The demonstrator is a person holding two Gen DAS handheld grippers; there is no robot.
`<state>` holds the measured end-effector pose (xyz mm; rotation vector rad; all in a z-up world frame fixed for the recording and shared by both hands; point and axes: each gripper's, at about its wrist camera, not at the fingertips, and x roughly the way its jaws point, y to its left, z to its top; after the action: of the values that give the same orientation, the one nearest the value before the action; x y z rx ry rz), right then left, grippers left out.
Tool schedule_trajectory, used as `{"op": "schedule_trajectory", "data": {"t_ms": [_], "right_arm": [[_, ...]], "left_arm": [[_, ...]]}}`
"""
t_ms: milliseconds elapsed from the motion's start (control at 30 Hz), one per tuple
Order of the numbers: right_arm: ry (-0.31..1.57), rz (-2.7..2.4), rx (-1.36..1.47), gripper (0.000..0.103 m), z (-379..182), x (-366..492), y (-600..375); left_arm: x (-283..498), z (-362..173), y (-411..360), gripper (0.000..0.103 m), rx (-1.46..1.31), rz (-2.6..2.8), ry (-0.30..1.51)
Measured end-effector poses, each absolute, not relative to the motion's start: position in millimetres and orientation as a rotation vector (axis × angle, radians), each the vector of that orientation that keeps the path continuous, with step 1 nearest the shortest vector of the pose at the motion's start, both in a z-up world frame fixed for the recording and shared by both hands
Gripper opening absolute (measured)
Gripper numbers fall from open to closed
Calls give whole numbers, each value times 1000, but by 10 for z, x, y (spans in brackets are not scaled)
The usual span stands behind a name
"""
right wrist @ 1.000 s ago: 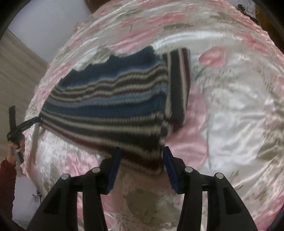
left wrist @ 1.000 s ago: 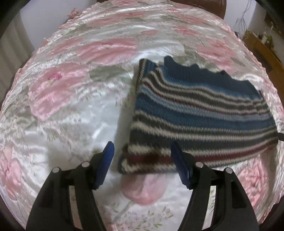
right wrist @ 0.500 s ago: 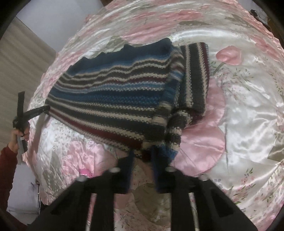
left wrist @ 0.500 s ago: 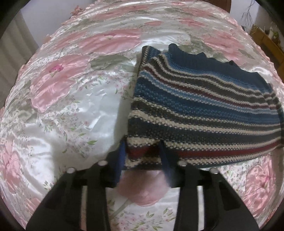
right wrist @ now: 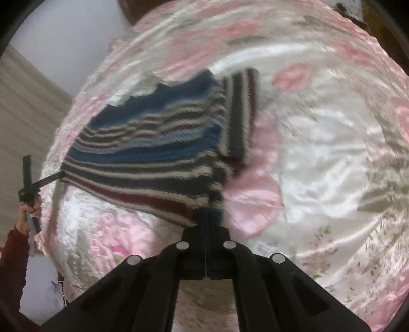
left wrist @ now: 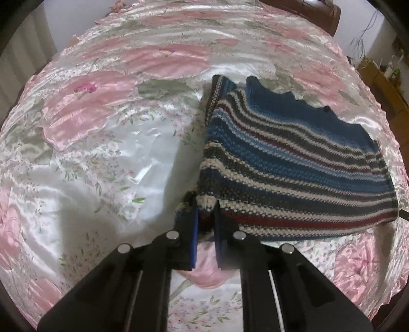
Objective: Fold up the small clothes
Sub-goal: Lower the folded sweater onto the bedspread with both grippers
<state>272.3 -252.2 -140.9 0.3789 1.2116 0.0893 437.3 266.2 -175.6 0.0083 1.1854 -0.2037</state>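
Observation:
A small knitted sweater with blue, cream, grey and dark red stripes lies on a pink floral satin bedspread. My left gripper is shut on its near left hem corner, which bunches between the blue pads. In the right wrist view the same sweater looks blurred, with its near edge lifted off the bed. My right gripper is shut on the near right hem corner. A folded sleeve lies along the right side. The other gripper shows at the far left corner.
A hand in a dark red sleeve holds the far gripper's handle beyond the bed edge. A wooden headboard stands at the far end, and wooden furniture stands to the right. Bare bedspread spreads left of the sweater.
Both grippers went from open around the hem to shut on its near corners. The near edge of the sweater has risen off the bedspread.

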Motion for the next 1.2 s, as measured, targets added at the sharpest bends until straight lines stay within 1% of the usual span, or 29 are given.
{"op": "schedule_trajectory", "data": {"t_ms": [100, 167, 233, 267, 300, 333, 367, 400, 433, 467, 500, 533, 633, 667, 700, 733, 767, 833, 1000, 1100, 1200], "right_arm": [[1223, 97, 418, 0, -1558, 2676, -2578], [1215, 111, 445, 0, -1584, 2647, -2587], [1203, 98, 437, 12, -1541, 2627, -2569], [1194, 95, 428, 15, -1509, 2627, -2563], [1180, 91, 419, 23, -1455, 2633, -2559], [1169, 91, 419, 27, -1416, 2635, -2557], [1156, 97, 422, 28, -1365, 2647, -2557], [1148, 106, 427, 31, -1332, 2657, -2551], [1141, 121, 426, 37, -1296, 2686, -2531], [1139, 127, 420, 41, -1283, 2710, -2506], [1146, 135, 409, 50, -1294, 2750, -2468], [1155, 142, 405, 53, -1324, 2785, -2439], [1199, 145, 406, 53, -1496, 2902, -2355], [1210, 156, 413, 53, -1555, 2931, -2332], [1225, 177, 424, 46, -1614, 2950, -2293], [1240, 190, 420, 39, -1667, 2970, -2229], [1251, 193, 388, 34, -1693, 2982, -2151], [1260, 202, 335, 10, -1688, 2991, -2049], [1197, 232, 387, 8, -1382, 2931, -2165], [1145, 258, 441, 8, -1167, 2856, -2315], [1137, 265, 468, 8, -1093, 2808, -2415]], "left_arm": [[4385, -1894, 2642, 10, 34, -189, 1205], [4353, -1878, 2608, 10, 43, -190, 1192], [4324, -1827, 2577, 13, 56, -200, 1181], [4314, -1805, 2564, 14, 65, -200, 1178], [4306, -1784, 2560, 18, 69, -201, 1179], [4294, -1755, 2554, 22, 62, -206, 1182], [4285, -1725, 2555, 24, 50, -215, 1180], [4279, -1689, 2550, 30, 36, -227, 1176], [4288, -1677, 2543, 39, 30, -235, 1174], [4308, -1678, 2532, 43, 24, -245, 1176], [4314, -1691, 2511, 48, 22, -254, 1181], [4331, -1723, 2479, 48, 30, -248, 1190], [4357, -1826, 2387, 51, 60, -232, 1203], [4366, -1857, 2368, 51, 67, -223, 1208], [4375, -1886, 2352, 50, 71, -216, 1214], [4381, -1902, 2344, 41, 74, -208, 1216], [4384, -1913, 2338, 34, 84, -193, 1218], [4400, -1915, 2367, 9, 88, -172, 1226], [4414, -1761, 2576, 9, -28, -205, 1226], [4413, -1635, 2661, 8, -50, -223, 1204], [4396, -1524, 2721, 8, -82, -252, 1191]]}}
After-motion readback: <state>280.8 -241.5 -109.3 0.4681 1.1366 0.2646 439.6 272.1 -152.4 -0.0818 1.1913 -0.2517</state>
